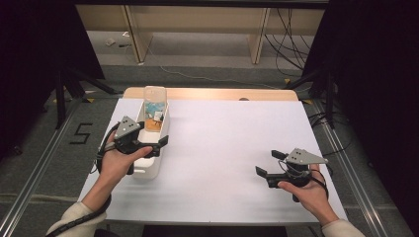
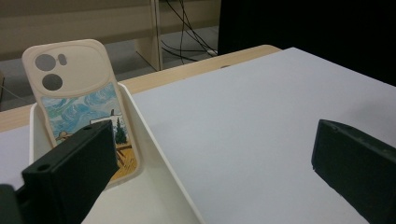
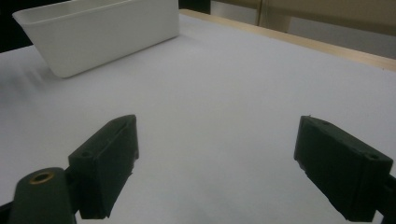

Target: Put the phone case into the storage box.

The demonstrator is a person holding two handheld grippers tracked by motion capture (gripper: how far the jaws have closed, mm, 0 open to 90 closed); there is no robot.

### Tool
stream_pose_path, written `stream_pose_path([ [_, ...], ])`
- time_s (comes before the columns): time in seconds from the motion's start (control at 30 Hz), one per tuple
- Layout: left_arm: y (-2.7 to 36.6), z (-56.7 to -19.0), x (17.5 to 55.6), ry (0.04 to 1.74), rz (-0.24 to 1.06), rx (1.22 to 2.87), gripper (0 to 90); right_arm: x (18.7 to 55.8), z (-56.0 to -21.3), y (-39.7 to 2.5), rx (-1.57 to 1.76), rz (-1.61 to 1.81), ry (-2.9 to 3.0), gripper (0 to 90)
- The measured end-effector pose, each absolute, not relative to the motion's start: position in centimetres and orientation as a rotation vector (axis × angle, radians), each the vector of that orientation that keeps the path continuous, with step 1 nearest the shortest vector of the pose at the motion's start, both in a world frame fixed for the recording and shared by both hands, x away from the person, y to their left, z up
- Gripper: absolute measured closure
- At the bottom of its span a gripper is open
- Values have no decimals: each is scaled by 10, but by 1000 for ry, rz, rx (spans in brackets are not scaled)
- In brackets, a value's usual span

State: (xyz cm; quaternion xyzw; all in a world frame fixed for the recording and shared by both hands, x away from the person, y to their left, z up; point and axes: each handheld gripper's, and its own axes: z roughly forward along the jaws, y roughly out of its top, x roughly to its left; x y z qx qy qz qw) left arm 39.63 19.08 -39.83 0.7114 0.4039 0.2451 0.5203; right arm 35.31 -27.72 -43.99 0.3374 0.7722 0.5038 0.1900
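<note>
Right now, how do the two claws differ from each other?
The left claw hangs over the white bin beside the phone case; the right claw sits over the bare white table, far from both. Both are black, hand-held and open, gripping nothing.

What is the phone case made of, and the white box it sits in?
The phone case looks like soft silicone or rubbery plastic: matte cream, rounded edges, a printed painting on its back. The white box seems to be hard plastic, smooth with a thin, slightly shiny rim. I cannot be sure of either from looks alone.
</note>
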Motion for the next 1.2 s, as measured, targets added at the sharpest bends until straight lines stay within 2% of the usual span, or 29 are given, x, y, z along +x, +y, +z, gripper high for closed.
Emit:
stream_pose_path([
  [1.2, 192, -418, 371, 890, 581, 1759, 0, 353, -440, -277, 949, 1416, 2173, 146],
])
